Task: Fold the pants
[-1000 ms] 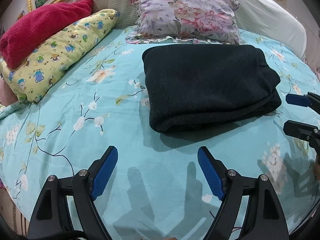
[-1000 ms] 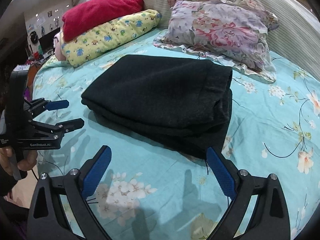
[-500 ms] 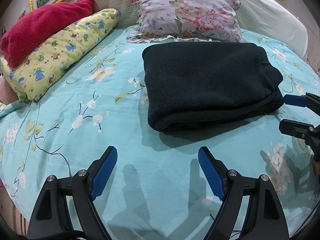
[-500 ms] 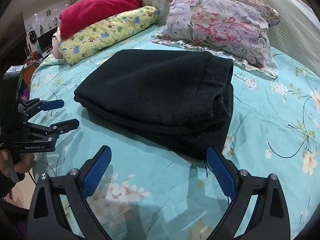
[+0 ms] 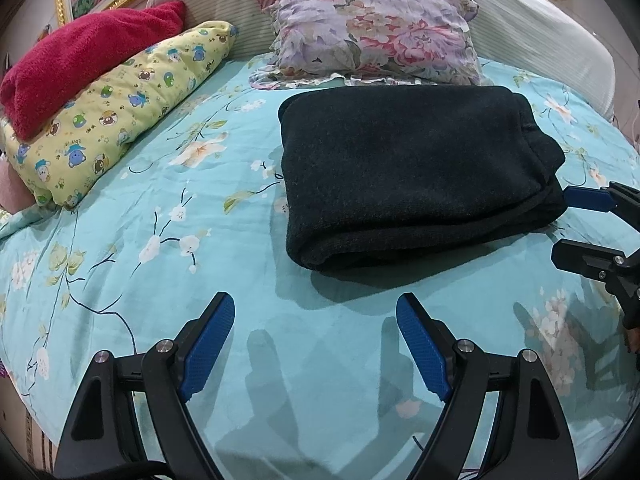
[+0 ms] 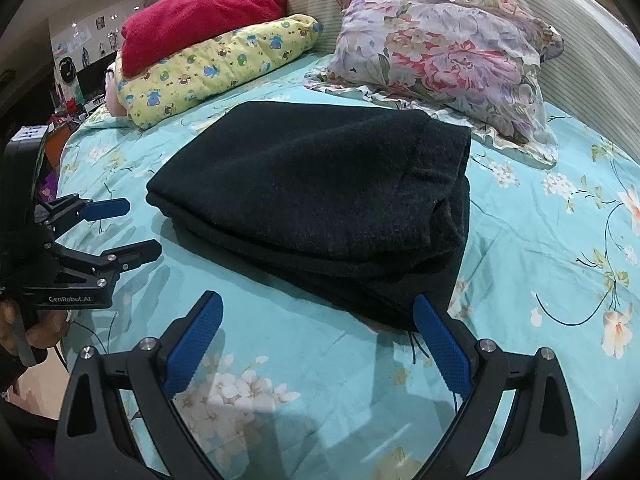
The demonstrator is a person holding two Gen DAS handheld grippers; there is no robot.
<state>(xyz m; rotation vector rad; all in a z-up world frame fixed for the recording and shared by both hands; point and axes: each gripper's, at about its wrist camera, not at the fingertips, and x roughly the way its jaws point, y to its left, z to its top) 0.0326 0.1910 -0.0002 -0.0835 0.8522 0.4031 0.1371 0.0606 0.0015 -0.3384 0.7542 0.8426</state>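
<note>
Both wrist views sit slightly nearer the pants [image 5: 416,172] than a second ago — the black bundle fills more of each frame; its shape is unchanged. Pants lie folded in a thick rectangular stack on the teal floral bedsheet [image 5: 168,280], just in front of the floral pillow [image 5: 372,32]. Left gripper [image 5: 315,344] hovers over bare sheet near the stack's front edge, blue pads spread wide, nothing between them. Right gripper [image 6: 316,340] is likewise spread and empty — its right pad sits just beside the stack's near corner, where a loose drawstring [image 6: 416,346] trails out; contact cannot be told. Yellow cartoon-print quilt [image 5: 120,108] with a red blanket [image 5: 80,56] on top lies well apart at the left.
</note>
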